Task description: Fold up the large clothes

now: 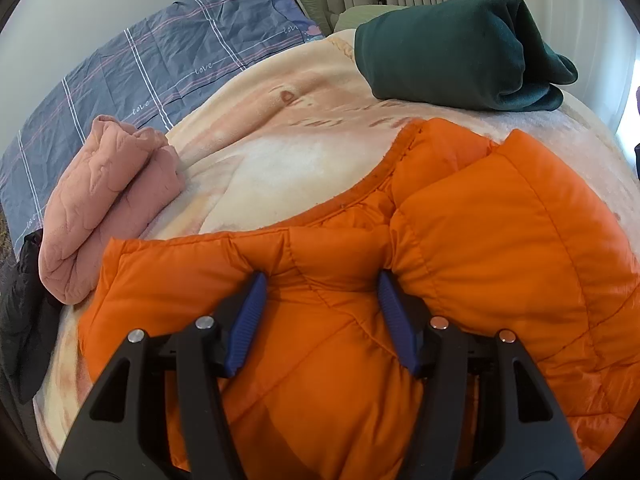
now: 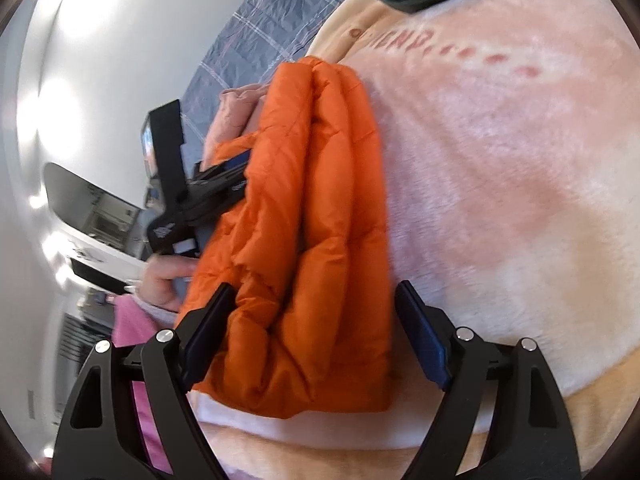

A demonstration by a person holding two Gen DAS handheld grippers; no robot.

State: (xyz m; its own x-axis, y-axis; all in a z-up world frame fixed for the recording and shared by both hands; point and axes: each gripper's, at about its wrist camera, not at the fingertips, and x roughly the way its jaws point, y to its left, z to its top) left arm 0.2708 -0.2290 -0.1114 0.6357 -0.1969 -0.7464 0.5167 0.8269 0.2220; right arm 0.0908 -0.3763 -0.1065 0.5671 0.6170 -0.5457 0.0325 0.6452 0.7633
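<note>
left wrist: the orange jacket point(image 1: 460, 248) lies bunched on the blanket point(image 1: 280, 152), near a pink fold point(image 1: 104, 200) and well apart from a green fold point(image 1: 460, 52). it looks light, puffy and slick, so a thick seam or doubled edge seems the best hold. the left gripper point(image 1: 322, 280) is part open, a fat roll of jacket filling the gap and both pads pressing it.

right wrist: the jacket point(image 2: 312, 208) hangs in folds from the left gripper point(image 2: 224, 178). the right gripper point(image 2: 316, 296) stands wide, jacket between its jaws, the far pad clear of it, nothing gripped.
</note>
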